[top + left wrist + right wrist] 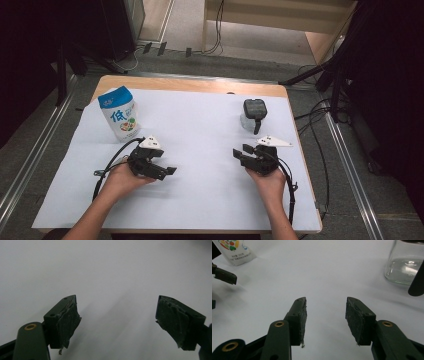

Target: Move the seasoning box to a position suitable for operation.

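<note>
A blue and white pouch (120, 112) with printed characters stands at the table's back left; its lower edge shows in the right gripper view (235, 251). A clear glass jar (253, 114) with a black lid stands at the back right, and a black handle hangs down its front (404, 267). My left gripper (167, 172) lies low over the white sheet, pointing right, its jaws wide apart with nothing between them (117, 322). My right gripper (241, 150) points left, open and empty (325, 317), a short way in front of the jar.
A white sheet (200, 200) covers most of the wooden table (190, 84). Cables trail from both grippers toward the front edge. Dark stands and cables crowd the floor to the right and behind. One jaw of the left gripper (224, 276) shows in the right gripper view.
</note>
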Tool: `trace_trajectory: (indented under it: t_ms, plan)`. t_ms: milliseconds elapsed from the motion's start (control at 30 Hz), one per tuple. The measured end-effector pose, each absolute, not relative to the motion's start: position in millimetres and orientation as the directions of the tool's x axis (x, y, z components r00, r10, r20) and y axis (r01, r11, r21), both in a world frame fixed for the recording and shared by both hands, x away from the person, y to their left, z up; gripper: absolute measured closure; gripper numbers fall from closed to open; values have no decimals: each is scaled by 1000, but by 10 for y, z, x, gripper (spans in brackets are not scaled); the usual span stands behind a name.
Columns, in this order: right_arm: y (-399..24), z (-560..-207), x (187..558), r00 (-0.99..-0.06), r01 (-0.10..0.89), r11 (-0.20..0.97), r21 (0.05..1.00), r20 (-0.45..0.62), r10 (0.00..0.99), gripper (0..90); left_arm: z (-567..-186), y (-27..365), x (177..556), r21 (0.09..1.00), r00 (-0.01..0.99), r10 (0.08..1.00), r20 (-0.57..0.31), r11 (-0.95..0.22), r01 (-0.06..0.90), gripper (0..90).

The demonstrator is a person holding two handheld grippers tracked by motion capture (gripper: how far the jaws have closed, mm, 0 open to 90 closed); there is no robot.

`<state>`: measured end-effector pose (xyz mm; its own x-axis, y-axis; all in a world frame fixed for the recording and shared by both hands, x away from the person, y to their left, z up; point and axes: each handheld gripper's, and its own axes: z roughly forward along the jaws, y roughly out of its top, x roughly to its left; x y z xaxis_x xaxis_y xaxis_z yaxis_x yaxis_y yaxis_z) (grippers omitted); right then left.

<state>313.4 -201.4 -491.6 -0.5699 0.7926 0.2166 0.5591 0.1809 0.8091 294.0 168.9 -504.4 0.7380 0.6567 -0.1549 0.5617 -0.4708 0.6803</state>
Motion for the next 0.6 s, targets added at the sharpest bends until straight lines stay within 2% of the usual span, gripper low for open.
trace_trajectory:
  t_ms: [33,67,167,200,367,467,600]
  plan:
    - [-2014,-4914,3132,-570,558,181,810,216,793,523,-5035,1709,2926,690,737,659,-151,-463,556,200]
    - [-2014,-4903,3129,-570,554,188,811,205,796,524,-5029,1747,2913,697,730,664,-165,-445,562,256]
    - [-2014,-4891,3127,-572,544,198,815,188,799,525,-5015,1792,2910,696,724,663,-191,-429,576,297]
    - [-2018,-4880,3126,-575,536,202,820,179,798,525,-4990,1831,2909,706,728,656,-198,-420,570,355]
    - [-2027,-4883,3135,-574,532,209,820,168,802,526,-4922,1889,2889,728,716,669,-201,-387,566,470]
    - [-2047,-4889,3127,-564,533,200,822,170,808,542,-4926,1913,2913,715,700,670,-245,-363,598,498]
    - [-2055,-4851,3138,-569,500,191,845,154,808,549,-4941,1888,2910,704,708,663,-242,-383,599,515]
